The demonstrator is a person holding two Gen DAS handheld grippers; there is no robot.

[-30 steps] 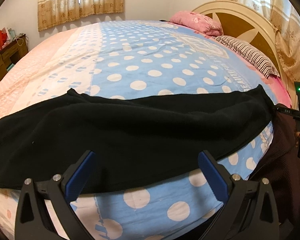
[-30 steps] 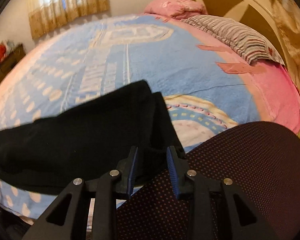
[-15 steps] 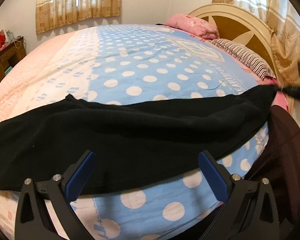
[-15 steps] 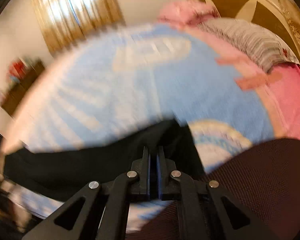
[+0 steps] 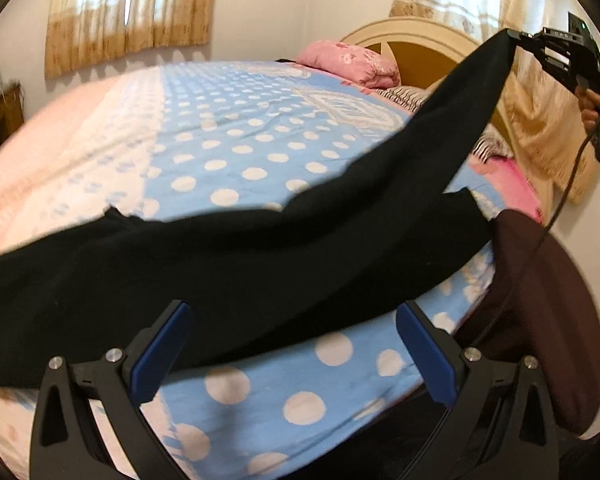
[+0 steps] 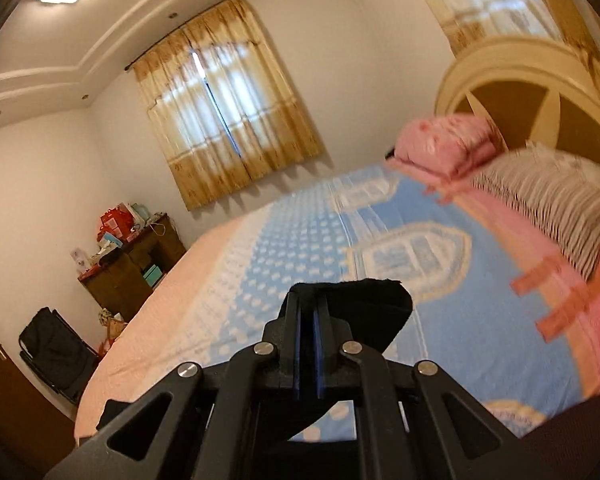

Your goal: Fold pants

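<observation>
Black pants [image 5: 228,264] lie across near edge of dotted bedspread [image 5: 260,148]. Right gripper [image 6: 308,312] pinches one end of pants, held high above bed toward headboard [image 5: 416,48]. Left gripper [image 5: 292,344] fingers spread wide over pants, gripping nothing.

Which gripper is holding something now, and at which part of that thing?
The right gripper is shut on the black pants, holding one end corner lifted above the bed. The left gripper is open and holds nothing.
</observation>
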